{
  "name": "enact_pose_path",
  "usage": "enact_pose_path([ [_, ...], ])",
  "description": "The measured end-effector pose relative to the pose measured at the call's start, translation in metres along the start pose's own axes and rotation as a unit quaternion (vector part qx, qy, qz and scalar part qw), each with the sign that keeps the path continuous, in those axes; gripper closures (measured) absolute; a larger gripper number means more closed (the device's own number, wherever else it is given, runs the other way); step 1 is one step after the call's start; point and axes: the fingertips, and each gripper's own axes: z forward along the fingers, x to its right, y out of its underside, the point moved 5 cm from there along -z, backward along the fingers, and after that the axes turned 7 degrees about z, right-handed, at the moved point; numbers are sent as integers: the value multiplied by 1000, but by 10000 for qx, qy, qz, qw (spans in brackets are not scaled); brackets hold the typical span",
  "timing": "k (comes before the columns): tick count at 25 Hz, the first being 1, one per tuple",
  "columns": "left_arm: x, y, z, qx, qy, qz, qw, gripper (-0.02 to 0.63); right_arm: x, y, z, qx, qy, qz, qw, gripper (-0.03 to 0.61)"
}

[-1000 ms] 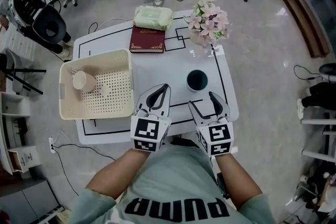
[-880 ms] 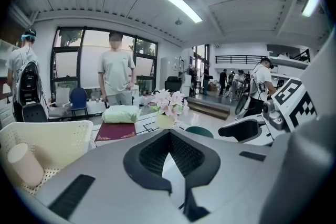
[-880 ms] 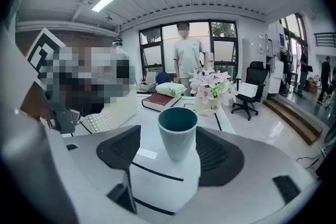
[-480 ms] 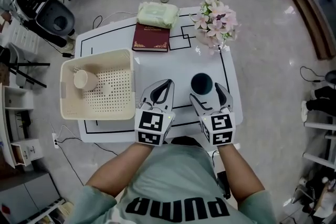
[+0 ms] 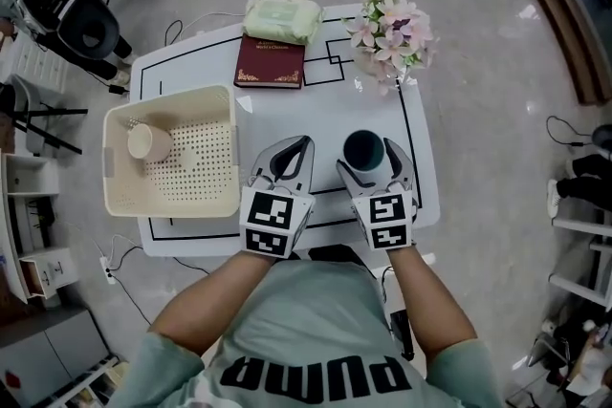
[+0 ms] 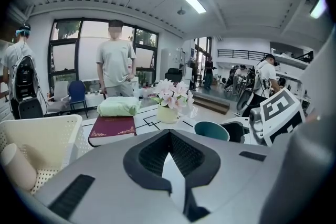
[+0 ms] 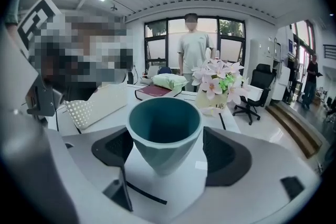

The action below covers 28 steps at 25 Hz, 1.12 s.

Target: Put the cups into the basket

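As the right claw (image 5: 371,163) has just been spreading its jaws, the teal cup (image 7: 164,131) stands upright between them, seemingly untouched; the basket (image 5: 236,148) lies leftward, beyond the closed left claw (image 5: 301,146).

Head view: steeply down on white desk (image 5: 287,110). Gripper views: low, close, along own fingers (image 7: 226,160) toward far edge. All share teal faceted cup (image 5: 364,150) between right fingers.

White table (image 5: 287,119) (black-lined) bears basket (image 5: 172,207), book (image 5: 271,64), green pack (image 5: 280,18), flowers (image 5: 392,29), teal cup (image 5: 364,151).
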Motion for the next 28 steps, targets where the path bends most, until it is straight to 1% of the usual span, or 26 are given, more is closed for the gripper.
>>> enact_pose_path([
  [6,0,2,-3,-42,-2,-17,10000,607,-1,1,1,96,47,-101,9999,192],
  [12,1,-6,-11,110,-15,-103,9999,607,-4,-3,-9,170,-7,-83,9998,196],
  [16,4,-8,-18,132,44,-176,9997,607,-4,-18,-24,331,25,-38,9994,199],
  [20,3,-16,-27,264,35,-178,9995,607,-10,-35,-40,455,28,12,9990,199],
  [25,1,-24,-45,406,101,-284,9987,609,-28,-57,-63,615,18,48,9981,199],
  [28,-7,-32,-60,537,50,-311,9981,609,-43,-73,-73,740,-63,14,9972,199],
])
